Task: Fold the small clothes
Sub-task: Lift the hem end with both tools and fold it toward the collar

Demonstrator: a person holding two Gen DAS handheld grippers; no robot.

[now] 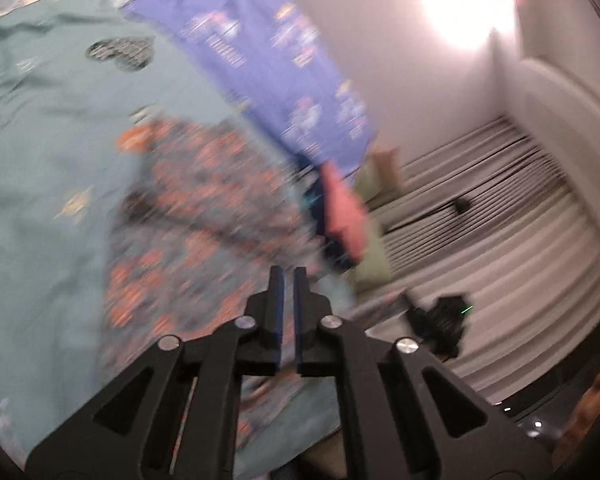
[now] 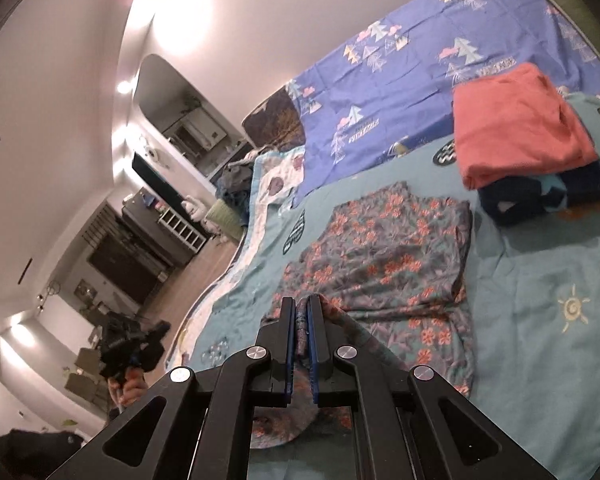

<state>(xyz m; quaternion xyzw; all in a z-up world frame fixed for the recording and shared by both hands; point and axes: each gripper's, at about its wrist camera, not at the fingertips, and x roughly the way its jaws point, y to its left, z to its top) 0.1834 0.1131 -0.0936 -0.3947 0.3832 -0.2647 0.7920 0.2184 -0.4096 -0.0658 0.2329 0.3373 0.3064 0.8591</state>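
Note:
A grey floral garment [image 2: 384, 256] with orange flowers lies partly folded on the teal bedspread [image 2: 540, 320]. My right gripper [image 2: 302, 308] is shut on the garment's near edge, with cloth pinched between the blue pads. In the blurred left wrist view the same floral garment [image 1: 204, 216] lies on the bedspread [image 1: 40, 140]. My left gripper [image 1: 288, 276] hangs above its right side with the fingers almost together and nothing visible between them. It also shows small at the lower left of the right wrist view [image 2: 132, 348].
A folded stack, a coral garment [image 2: 520, 124] on a dark blue one [image 2: 548, 196], sits at the right. A blue patterned sheet [image 2: 400, 80] covers the far side of the bed. The bed's edge [image 2: 220, 292] drops to the floor at left. Pleated grey curtains [image 1: 500, 216] hang beyond.

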